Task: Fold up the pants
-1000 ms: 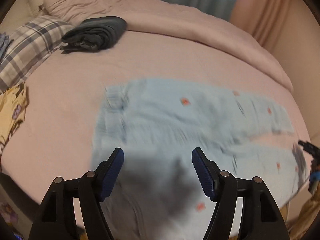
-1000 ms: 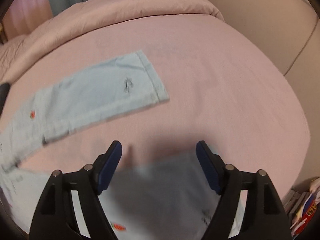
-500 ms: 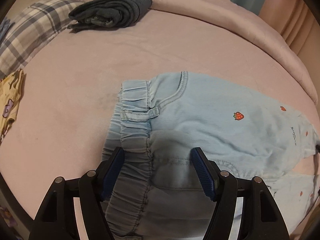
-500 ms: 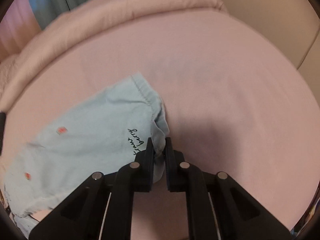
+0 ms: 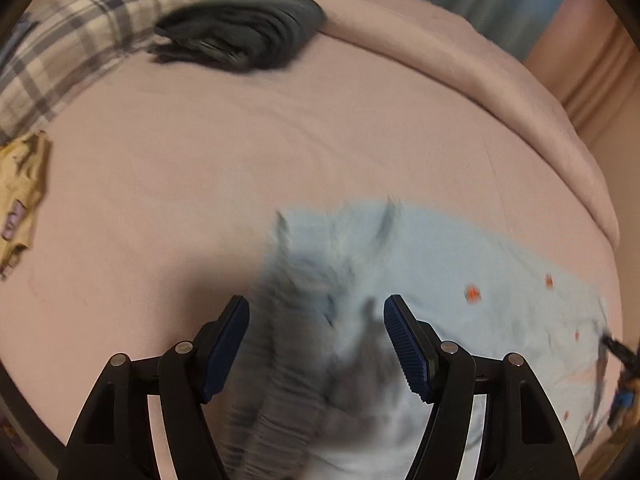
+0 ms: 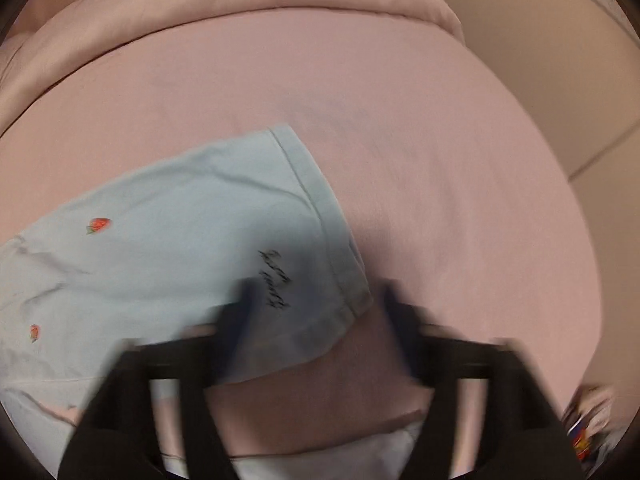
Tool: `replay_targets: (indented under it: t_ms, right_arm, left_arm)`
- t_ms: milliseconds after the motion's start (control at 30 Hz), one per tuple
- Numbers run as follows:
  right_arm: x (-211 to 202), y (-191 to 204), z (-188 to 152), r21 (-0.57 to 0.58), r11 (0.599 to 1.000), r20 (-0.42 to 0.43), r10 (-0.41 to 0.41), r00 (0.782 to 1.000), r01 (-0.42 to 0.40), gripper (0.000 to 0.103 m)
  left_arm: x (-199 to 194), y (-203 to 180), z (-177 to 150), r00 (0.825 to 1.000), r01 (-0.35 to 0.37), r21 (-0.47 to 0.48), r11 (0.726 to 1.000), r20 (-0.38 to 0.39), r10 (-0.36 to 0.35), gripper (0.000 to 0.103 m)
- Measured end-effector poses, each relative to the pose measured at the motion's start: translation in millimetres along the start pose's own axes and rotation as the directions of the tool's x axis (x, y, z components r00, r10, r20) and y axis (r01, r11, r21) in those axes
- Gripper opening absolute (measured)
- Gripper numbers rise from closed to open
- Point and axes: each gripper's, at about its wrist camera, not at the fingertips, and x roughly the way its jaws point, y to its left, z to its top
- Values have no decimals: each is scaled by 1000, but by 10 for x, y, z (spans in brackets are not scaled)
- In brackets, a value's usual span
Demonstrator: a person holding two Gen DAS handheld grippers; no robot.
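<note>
Bed (image 5: 280, 152): pink sheet, rolled pink duvet along far edge.
Pants (image 5: 480, 280): light blue, small strawberry motifs, spread on the bed's near side; waistband end blurred between the left gripper's pads, one leg cuff (image 6: 320, 216) with dark script lying flat before the right gripper.
Plaid pillow (image 5: 60, 52): far left.
Dark folded garment (image 5: 240, 36): beside the pillow, well apart from the pants.
Yellow cloth (image 5: 20, 188): left edge.
Left gripper (image 5: 316, 340): jaws wide, over the waistband, nothing clamped.
Right gripper (image 6: 316, 316): blurred, jaws apart, straddling the cuff corner.
</note>
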Motion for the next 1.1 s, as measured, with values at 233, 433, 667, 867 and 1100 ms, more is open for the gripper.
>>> replay_targets:
  t_ms: [233, 433, 667, 867, 1100]
  right_arm:
    - [-94, 88, 651, 19, 998, 12, 61, 998, -61, 80]
    - [436, 131, 996, 206, 961, -15, 190, 982, -183, 80]
    - [642, 328, 920, 131, 984, 23, 122, 992, -124, 62]
    - [432, 220, 890, 149, 976, -28, 163, 986, -157, 28]
    - [582, 181, 901, 136, 979, -20, 158, 987, -154, 17]
  left_arm:
    - [294, 189, 375, 997, 18, -117, 993, -69, -26, 70]
    - [669, 60, 440, 989, 60, -92, 994, -128, -71, 70]
    - [630, -117, 351, 999, 16, -38, 999, -37, -17, 39]
    - [479, -164, 335, 1000, 11, -24, 1000, 20, -11, 33]
    - [420, -147, 366, 999, 36, -91, 995, 26, -33, 32]
